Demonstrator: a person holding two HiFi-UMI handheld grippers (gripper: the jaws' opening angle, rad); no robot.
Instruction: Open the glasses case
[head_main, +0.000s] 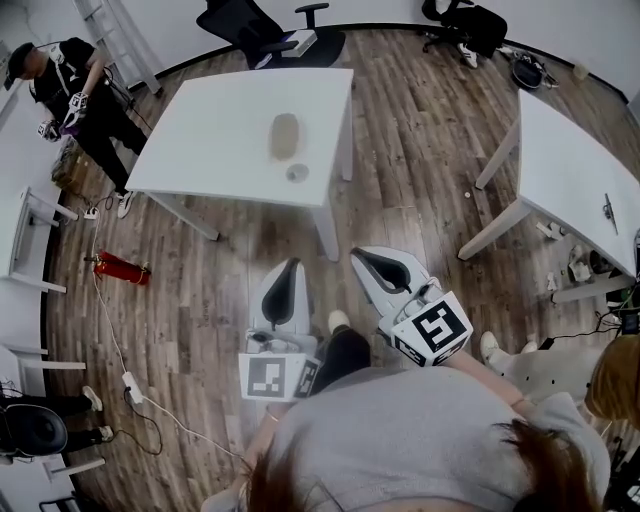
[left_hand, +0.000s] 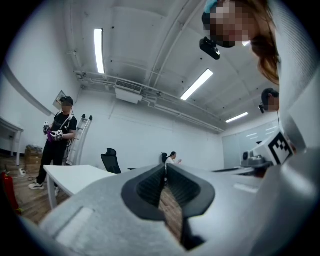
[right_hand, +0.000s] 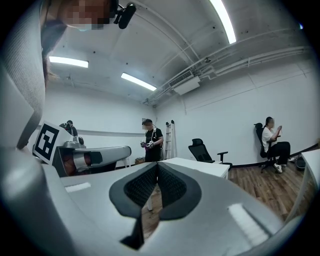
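Stood on the wood-plank floor (head_main: 420, 180), short of the white table (head_main: 210, 150), with both tools held out low in front of the waist. Held the left gripper (head_main: 291, 264) roughly level, nose toward the table's near edge, its marker cube (head_main: 268, 378) back against the body. Had its jaws pressed together along their length, the ribbed pads (left_hand: 150, 187) meeting at the tips with nothing pinched between them, only floor showing through the gap behind. Held the right gripper (head_main: 359, 254) just beside it, also level, slanted a little inward so that the two noses converged toward the table's near right leg. Had those jaws closed too, dark pads (right_hand: 140, 187) touching at the tip and empty. Found the glasses case (head_main: 285, 135) lying flat on the tabletop toward its right side, lid down, well apart from both grippers, with a small round object (head_main: 297, 172) just in front of it. Touched neither.
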